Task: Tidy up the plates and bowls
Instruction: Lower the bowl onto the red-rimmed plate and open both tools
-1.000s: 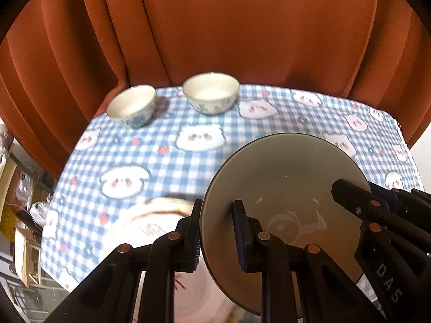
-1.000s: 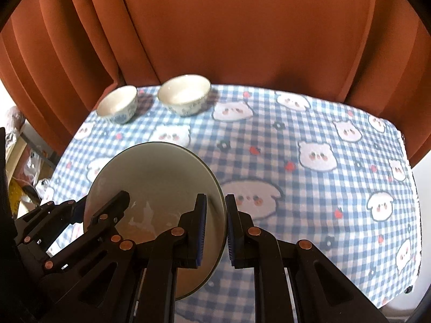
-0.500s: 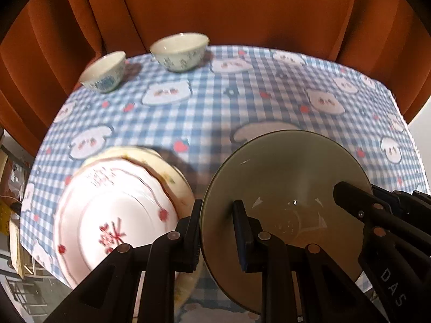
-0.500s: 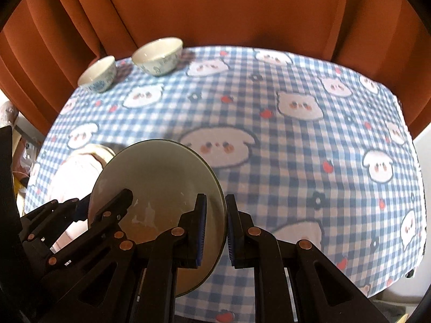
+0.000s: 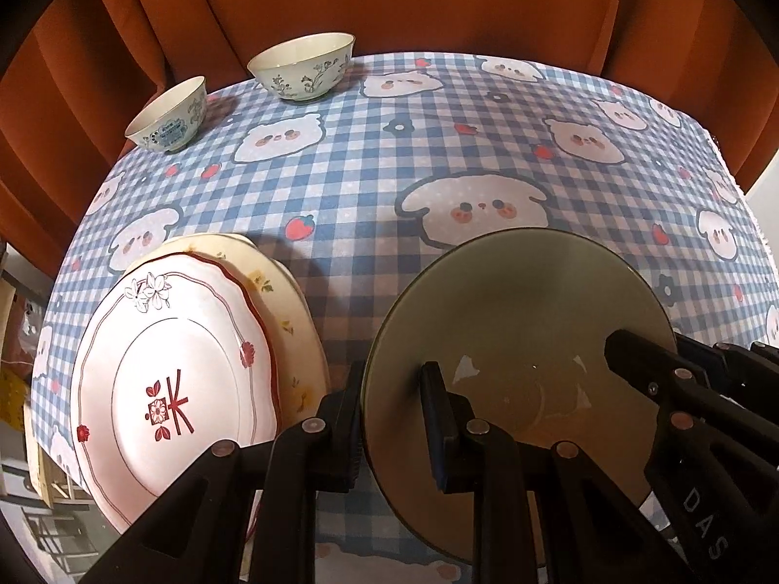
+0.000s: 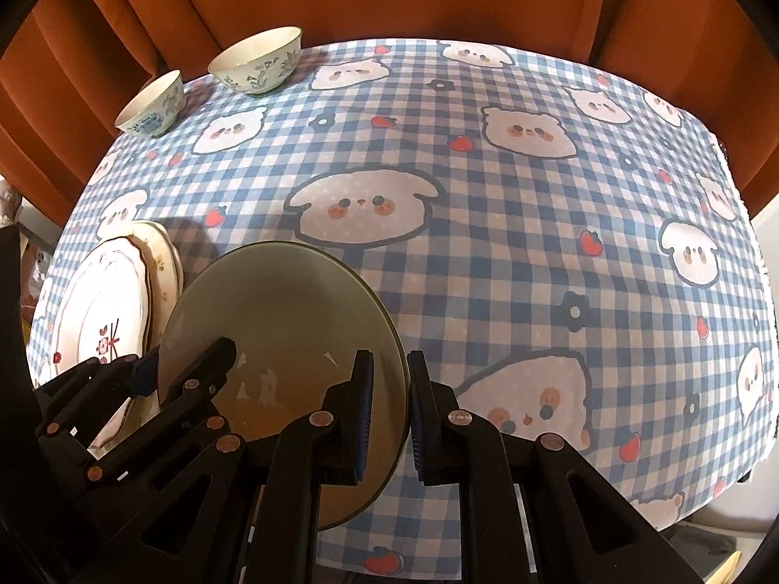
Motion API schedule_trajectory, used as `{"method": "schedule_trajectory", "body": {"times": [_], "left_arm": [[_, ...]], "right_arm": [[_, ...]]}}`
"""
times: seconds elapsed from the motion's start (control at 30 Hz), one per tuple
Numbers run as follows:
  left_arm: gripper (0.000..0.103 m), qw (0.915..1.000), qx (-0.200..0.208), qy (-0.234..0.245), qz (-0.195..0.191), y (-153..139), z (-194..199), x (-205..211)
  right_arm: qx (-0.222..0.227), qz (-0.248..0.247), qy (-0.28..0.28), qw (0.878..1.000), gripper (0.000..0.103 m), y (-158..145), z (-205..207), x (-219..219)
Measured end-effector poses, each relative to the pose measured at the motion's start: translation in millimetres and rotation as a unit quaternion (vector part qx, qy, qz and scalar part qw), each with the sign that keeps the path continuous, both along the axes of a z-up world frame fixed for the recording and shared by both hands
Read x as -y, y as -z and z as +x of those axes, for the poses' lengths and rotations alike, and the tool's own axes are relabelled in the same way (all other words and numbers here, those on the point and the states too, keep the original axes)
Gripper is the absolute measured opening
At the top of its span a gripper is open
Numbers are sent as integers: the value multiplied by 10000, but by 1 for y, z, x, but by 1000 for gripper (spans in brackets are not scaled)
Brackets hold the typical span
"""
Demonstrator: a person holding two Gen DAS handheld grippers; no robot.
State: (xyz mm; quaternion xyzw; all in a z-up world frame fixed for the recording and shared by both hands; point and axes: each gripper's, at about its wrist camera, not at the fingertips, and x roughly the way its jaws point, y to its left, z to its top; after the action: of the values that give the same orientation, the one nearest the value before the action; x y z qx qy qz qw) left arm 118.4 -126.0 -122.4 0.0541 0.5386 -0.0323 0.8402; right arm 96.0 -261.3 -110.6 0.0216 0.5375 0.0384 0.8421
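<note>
- You have the olive-green plate (image 5: 516, 321) clenched from both sides: the left gripper (image 5: 392, 418) has its jaws pinched on the rim at lower centre of the left wrist view, and the right gripper (image 6: 389, 413) has its jaws pinched on the opposite rim at lower centre of the right wrist view
- The plate sits tilted above the checked counter (image 5: 389, 185); you cannot tell from these views whether its underside touches the cloth yet
- Done so far, by the look of it: a pink-rimmed plate (image 5: 170, 389) already lies on a cream floral plate (image 5: 287, 311) at lower left of the left wrist view, so a stack of two is started
- Left for you: the green plate is just beside that stack, not on it, so it seems the next one to go on top
- The two bowls are untouched: the larger bowl (image 5: 304, 65) and the smaller bowl (image 5: 168, 114) stand apart, side by side, at upper left near the orange curtain (image 5: 389, 0), not nested
- Roughly midway: plates mostly gathered, bowls not yet handled
</note>
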Motion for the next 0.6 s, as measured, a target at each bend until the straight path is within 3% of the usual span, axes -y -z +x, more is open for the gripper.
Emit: {"method": "schedule_trajectory", "body": {"times": [0.07, 0.23, 0.3, 0.43, 0.5, 0.57, 0.6], "left_arm": [[20, 10000, 18, 18, 2, 1, 0, 0], [37, 9998, -76, 197, -58, 3, 3, 2], [39, 9995, -137, 264, -99, 4, 4, 2], [59, 9991, -159, 353, -174, 1, 6, 0], [68, 9980, -147, 542, -284, -3, 6, 1], [70, 9978, -73, 617, -247, -8, 6, 1], [71, 9975, -61, 646, -279, -10, 6, 1]], "right_arm": [[13, -20, 33, 10000, 18, 0, 0, -1], [-13, -191, 144, 9997, 19, 2, 2, -2], [-89, -254, 187, 9995, 20, 4, 4, -1], [-102, -269, 252, 9993, 22, 4, 4, 0], [-70, -290, 294, 9991, 31, 0, 5, -1], [-3, -292, 383, 9988, 54, -4, 4, -1], [53, -336, 441, 9984, 58, -7, 4, -1]]}}
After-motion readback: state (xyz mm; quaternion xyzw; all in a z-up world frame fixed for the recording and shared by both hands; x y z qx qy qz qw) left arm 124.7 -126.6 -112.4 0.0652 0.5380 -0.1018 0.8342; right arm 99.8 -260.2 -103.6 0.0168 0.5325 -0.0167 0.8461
